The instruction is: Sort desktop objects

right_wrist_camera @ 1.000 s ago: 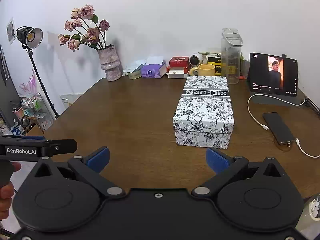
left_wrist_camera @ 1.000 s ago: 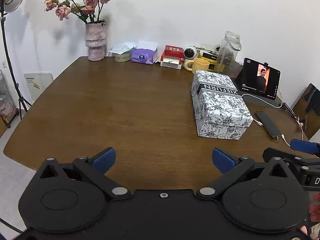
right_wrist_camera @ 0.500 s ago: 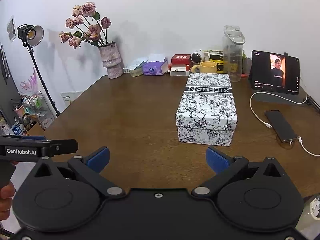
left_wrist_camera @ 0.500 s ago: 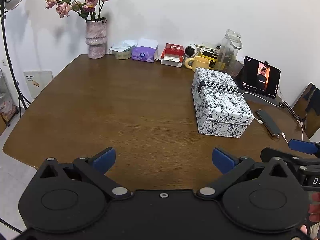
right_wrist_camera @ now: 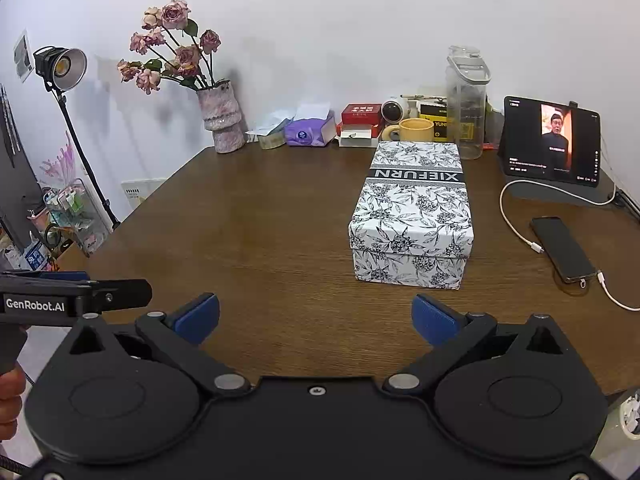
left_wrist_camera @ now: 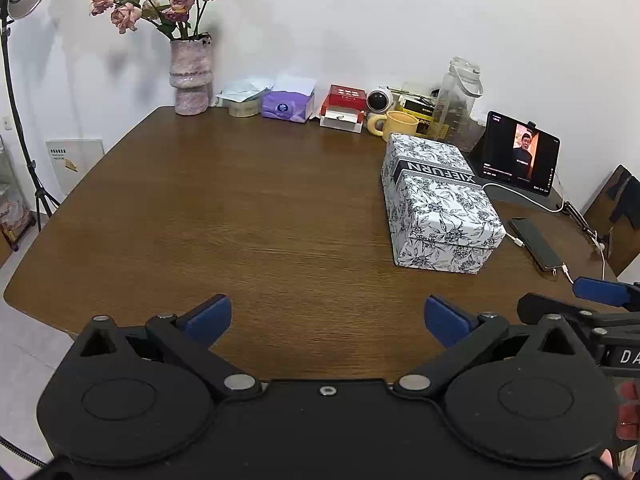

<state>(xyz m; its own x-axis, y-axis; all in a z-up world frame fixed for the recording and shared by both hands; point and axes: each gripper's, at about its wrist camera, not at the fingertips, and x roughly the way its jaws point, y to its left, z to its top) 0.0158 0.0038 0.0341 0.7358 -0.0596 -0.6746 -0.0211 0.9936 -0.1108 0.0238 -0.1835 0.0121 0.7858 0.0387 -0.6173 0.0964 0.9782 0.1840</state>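
Observation:
A white box with a black floral print (left_wrist_camera: 436, 202) (right_wrist_camera: 414, 212) lies on the brown wooden table (left_wrist_camera: 240, 220) (right_wrist_camera: 260, 220), lid on. A black phone (left_wrist_camera: 536, 243) (right_wrist_camera: 562, 249) on a white cable lies right of it. My left gripper (left_wrist_camera: 326, 316) is open and empty over the table's near edge, well short of the box. My right gripper (right_wrist_camera: 316, 314) is open and empty, just short of the box's near end. Each gripper shows at the edge of the other's view.
Along the back wall stand a vase of roses (right_wrist_camera: 220, 122), a purple tissue pack (right_wrist_camera: 308, 130), a red box (right_wrist_camera: 360, 118), a yellow mug (right_wrist_camera: 414, 130), a clear jug (right_wrist_camera: 466, 104) and a tablet (right_wrist_camera: 552, 142) playing video. A lamp stand (right_wrist_camera: 60, 68) is at the left.
Both grippers have drawn back slightly and tilted up, so the box and table look a little lower and farther. Both stay open and empty.

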